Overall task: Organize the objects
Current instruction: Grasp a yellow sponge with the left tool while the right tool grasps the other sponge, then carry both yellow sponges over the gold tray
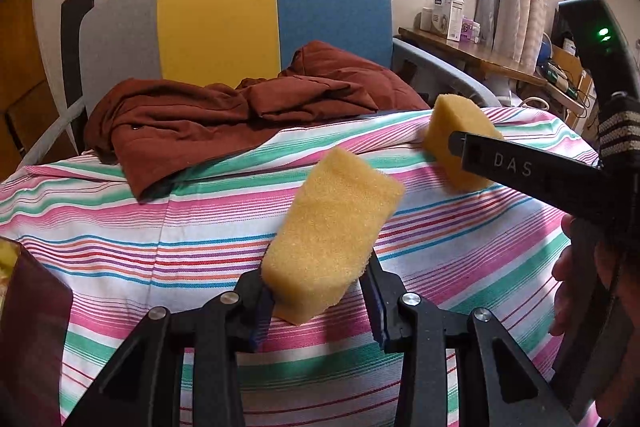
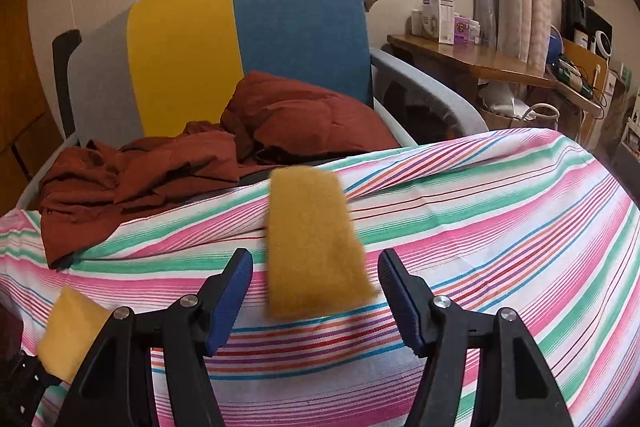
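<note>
Sponges are the things being handled, two yellow blocks over a striped cloth (image 1: pixel 120 227) spread across a raised surface. From the left wrist camera, the left gripper (image 1: pixel 320 301) has its blue pads pressed on the lower end of one sponge (image 1: pixel 332 239), which juts up and away from the jaws, clear of the cloth. That same view shows the right gripper (image 1: pixel 456 141) from the side, a black finger crossing the second sponge (image 1: pixel 456 147) near the far right edge of the cloth, with part of the person's hand (image 1: pixel 576 291) on the handle below it.

The right wrist camera gives what the side view hides: the right gripper (image 2: pixel 316 287) stands about half open with clear gaps on both sides of the second sponge (image 2: pixel 312 243), so neither pad touches it. The sponge is blurred and sits between the fingers; whether it rests on the cloth I cannot tell. The left-held sponge (image 2: pixel 72 331) shows at the lower left corner of this view.

Both cameras take in a rumpled brown garment (image 1: pixel 224 123) lying across the far edge of the cloth and onto a chair (image 1: pixel 332 3) with grey, yellow and blue panels.
</note>
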